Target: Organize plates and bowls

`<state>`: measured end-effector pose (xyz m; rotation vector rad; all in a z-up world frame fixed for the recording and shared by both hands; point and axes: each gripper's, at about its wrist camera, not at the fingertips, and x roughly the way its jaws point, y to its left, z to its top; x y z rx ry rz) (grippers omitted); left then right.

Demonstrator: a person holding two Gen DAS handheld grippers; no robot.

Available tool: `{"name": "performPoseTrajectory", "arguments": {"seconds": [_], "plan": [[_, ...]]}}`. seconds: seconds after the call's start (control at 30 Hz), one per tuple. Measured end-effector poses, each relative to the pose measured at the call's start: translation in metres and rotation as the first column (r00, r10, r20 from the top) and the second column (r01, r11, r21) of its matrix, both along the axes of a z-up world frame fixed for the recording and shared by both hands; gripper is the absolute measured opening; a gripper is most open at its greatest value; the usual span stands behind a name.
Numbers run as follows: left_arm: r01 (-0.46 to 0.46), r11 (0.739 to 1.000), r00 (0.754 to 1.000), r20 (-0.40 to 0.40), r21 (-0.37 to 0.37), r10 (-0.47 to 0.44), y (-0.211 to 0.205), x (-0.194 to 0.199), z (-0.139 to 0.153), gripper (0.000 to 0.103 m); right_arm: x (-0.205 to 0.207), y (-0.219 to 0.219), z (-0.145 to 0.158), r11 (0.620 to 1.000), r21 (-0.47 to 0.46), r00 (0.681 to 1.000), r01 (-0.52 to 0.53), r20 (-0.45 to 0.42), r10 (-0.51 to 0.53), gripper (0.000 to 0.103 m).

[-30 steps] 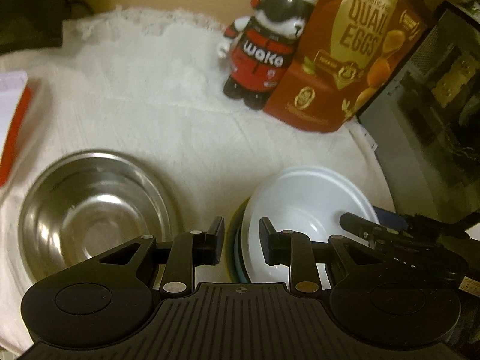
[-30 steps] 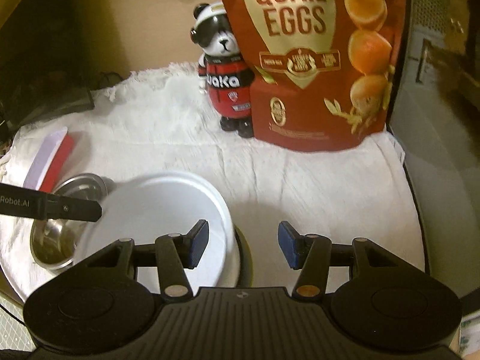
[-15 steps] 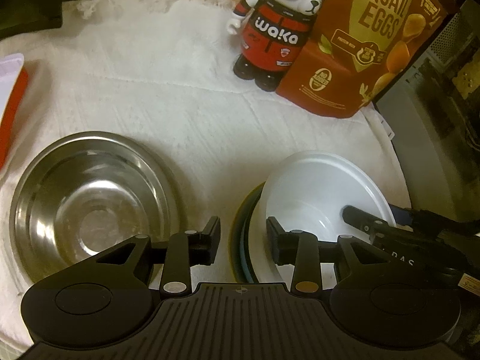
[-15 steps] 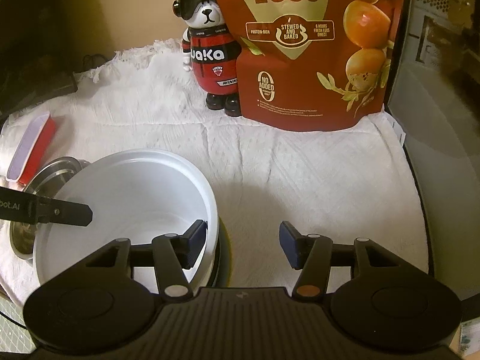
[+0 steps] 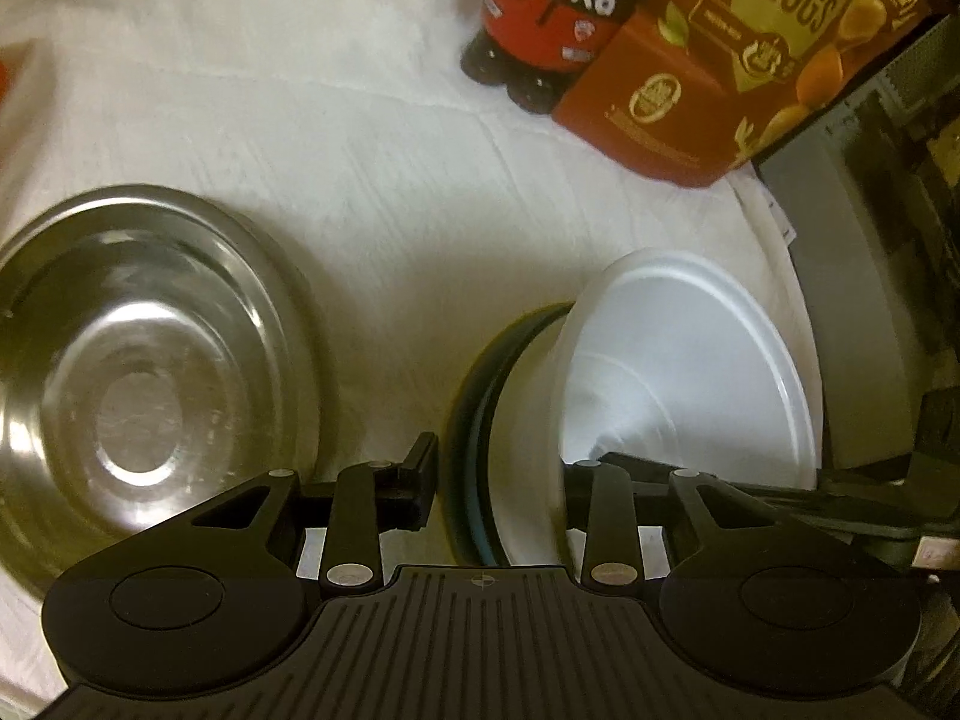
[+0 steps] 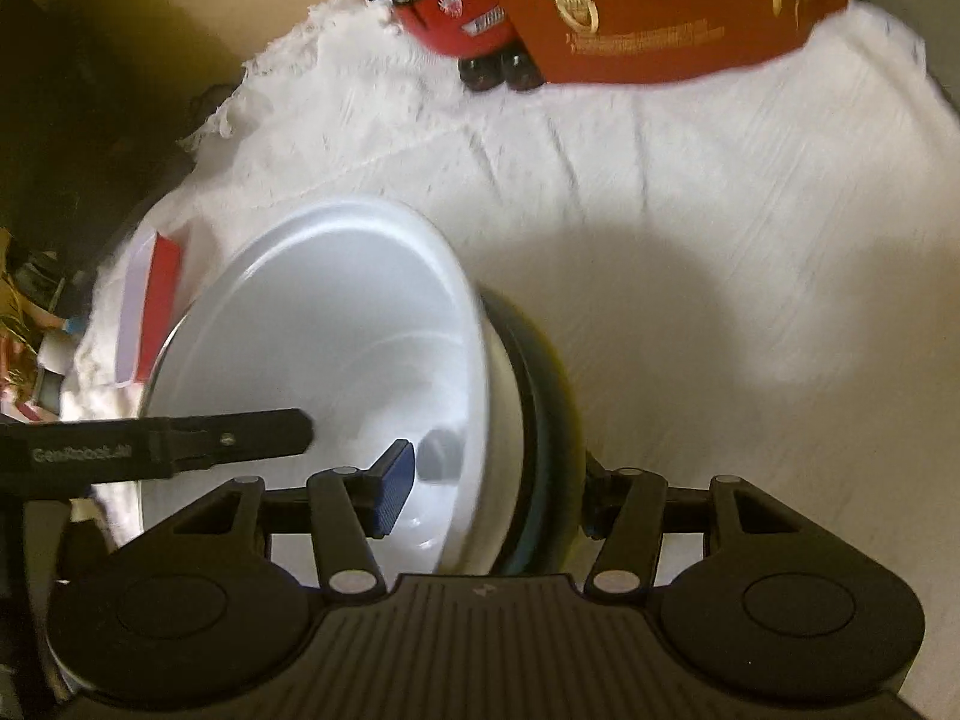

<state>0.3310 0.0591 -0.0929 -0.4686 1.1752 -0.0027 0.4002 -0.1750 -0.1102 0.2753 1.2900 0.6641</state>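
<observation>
Two sets of tongs, left tongs (image 5: 498,486) and right tongs (image 6: 492,492), both parted and straddling opposite rims of the white bowl (image 5: 672,372) nested in darker dishes, nothing pinched yet; looks light, stiff, slick, so I'd grab the rim.

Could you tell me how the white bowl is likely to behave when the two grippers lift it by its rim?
The white bowl looks smooth and glossy, so pads may slip. Its thin rim and plastic-like walls suggest it is light and perhaps slightly flexible. It sits nested in darker dishes, which might cling or shift as it lifts.
</observation>
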Motion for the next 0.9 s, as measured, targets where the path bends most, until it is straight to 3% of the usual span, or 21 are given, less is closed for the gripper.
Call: {"name": "performPoseTrajectory", "arguments": {"seconds": [0.13,0.53,0.7,0.9], "plan": [[0.018,1.000,1.000,-0.002,0.012,-0.018,-0.006,0.004,-0.001,0.045,0.002,-0.002,-0.004,1.000,0.024,0.999,0.012,-0.040,-0.011,0.057],[0.014,1.000,1.000,-0.006,0.018,-0.014,-0.006,-0.001,0.000,0.045,-0.001,-0.001,-0.002,0.999,0.027,0.999,0.019,-0.043,-0.018,0.061],[-0.013,1.000,0.999,-0.045,-0.025,0.012,0.002,-0.008,0.000,0.046,-0.002,0.001,0.000,1.000,0.021,0.998,0.019,-0.054,-0.017,0.061],[-0.027,0.999,0.997,-0.071,-0.028,0.025,0.009,-0.027,0.002,0.046,-0.014,0.011,-0.001,0.999,0.012,0.995,-0.030,-0.096,0.031,0.062]]}}
